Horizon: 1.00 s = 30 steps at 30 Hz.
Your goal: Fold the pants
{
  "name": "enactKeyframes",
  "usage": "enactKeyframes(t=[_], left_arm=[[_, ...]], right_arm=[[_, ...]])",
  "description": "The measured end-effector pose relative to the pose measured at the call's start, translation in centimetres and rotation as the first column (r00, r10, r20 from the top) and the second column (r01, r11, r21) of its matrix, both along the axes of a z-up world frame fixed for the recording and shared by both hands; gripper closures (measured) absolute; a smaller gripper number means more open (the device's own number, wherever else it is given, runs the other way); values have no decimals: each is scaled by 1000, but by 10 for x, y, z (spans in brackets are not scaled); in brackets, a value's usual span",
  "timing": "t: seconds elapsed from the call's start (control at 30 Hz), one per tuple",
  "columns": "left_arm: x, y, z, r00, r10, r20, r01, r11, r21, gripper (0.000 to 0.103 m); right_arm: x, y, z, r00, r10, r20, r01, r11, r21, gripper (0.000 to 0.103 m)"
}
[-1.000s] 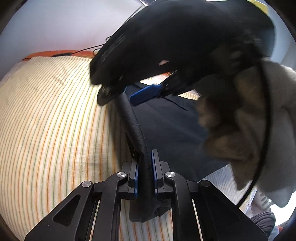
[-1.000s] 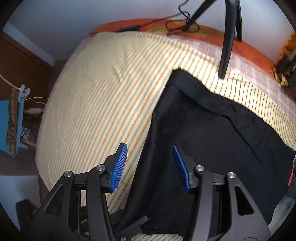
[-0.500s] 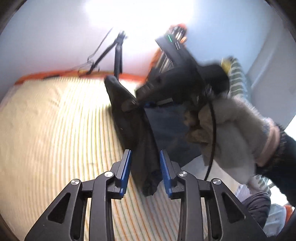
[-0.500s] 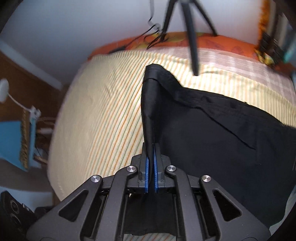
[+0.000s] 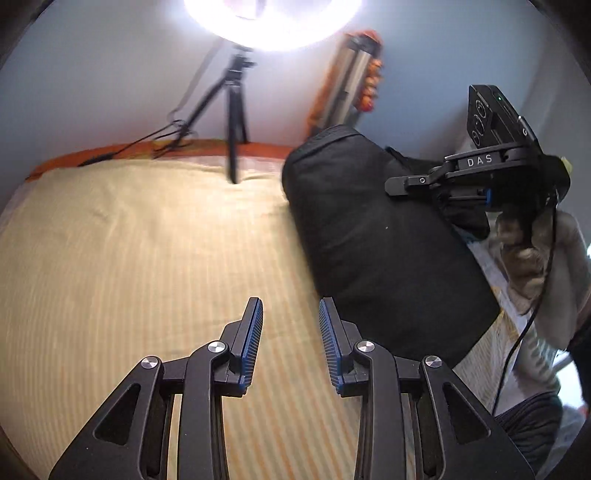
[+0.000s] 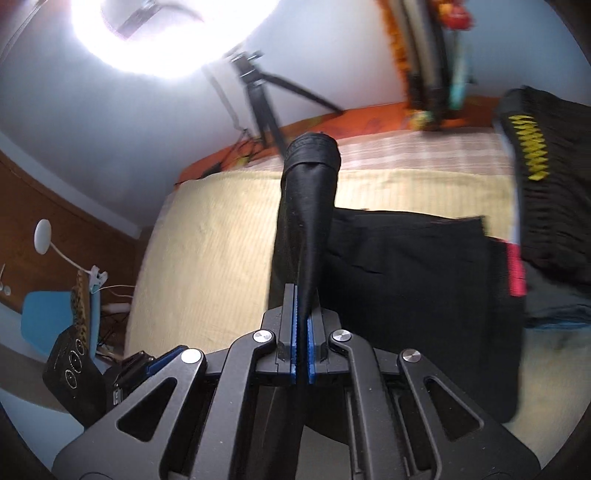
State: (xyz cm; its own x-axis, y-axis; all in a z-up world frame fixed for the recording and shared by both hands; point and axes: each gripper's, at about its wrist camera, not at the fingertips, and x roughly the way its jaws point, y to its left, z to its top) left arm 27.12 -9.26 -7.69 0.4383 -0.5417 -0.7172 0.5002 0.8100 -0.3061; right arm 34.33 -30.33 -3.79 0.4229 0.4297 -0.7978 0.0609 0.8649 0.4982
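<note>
From the left wrist cam, our left gripper (image 5: 291,341) sat with its blue pads spread wide and nothing between them, hovering over the striped yellow bedsheet (image 5: 140,258). The black pants (image 5: 373,236) were bunched up off to the right on the bed, with our right gripper (image 5: 480,192) visible up against their far side. A tripod (image 5: 232,122) stood at the head of the bed under a glaring ring light (image 5: 273,22).

From the right wrist cam, our right gripper (image 6: 302,347) had its pads pinched tight on a fold of the pants (image 6: 308,221), pulled up into a cone while the rest lay flat on the sheet (image 6: 207,251). A blue chair (image 6: 48,321) sat off to the left.
</note>
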Motion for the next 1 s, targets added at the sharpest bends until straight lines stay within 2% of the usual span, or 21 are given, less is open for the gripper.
enactKeyframes(t=[0.2, 0.3, 0.43, 0.53, 0.63, 0.67, 0.73, 0.8, 0.87, 0.9, 1.0], left_arm=[[5, -50, -4, 997, -78, 4, 78, 997, -15, 73], [6, -78, -1, 988, -152, -5, 152, 988, -25, 73], [4, -114, -6, 975, -219, 35, 218, 976, 27, 73], [17, -132, -15, 972, -231, 38, 229, 973, 40, 73], [20, -145, -33, 964, -264, -6, 264, 961, 86, 73], [18, -149, -45, 960, -280, -19, 280, 951, 127, 73], [12, -150, -60, 956, -294, -8, 291, 942, 168, 72], [10, -145, -57, 957, -289, -7, 286, 945, 160, 73], [16, -137, -42, 960, -275, -50, 279, 953, 116, 73], [19, -132, -31, 960, -277, -37, 279, 956, 87, 73], [34, -134, -12, 963, -264, 51, 254, 956, 147, 73]], right_arm=[[-13, -58, -11, 997, -66, -28, 64, 996, -65, 99], [-11, -82, -25, 993, -98, -66, 90, 989, -114, 99], [-9, -97, -43, 988, -120, -92, 104, 981, -165, 99], [-8, -102, -54, 986, -129, -101, 110, 979, -173, 99], [-4, -110, -68, 983, -149, -103, 130, 977, -169, 99], [-3, -113, -72, 983, -153, -99, 135, 977, -167, 99], [-5, -116, -77, 983, -157, -95, 141, 978, -153, 99], [-10, -116, -76, 986, -148, -75, 136, 980, -147, 99], [-21, -118, -67, 988, -147, -52, 140, 983, -119, 92], [-29, -119, -61, 987, -155, -40, 149, 982, -117, 89], [-63, -115, -37, 986, -161, 50, 167, 973, -161, 80]])
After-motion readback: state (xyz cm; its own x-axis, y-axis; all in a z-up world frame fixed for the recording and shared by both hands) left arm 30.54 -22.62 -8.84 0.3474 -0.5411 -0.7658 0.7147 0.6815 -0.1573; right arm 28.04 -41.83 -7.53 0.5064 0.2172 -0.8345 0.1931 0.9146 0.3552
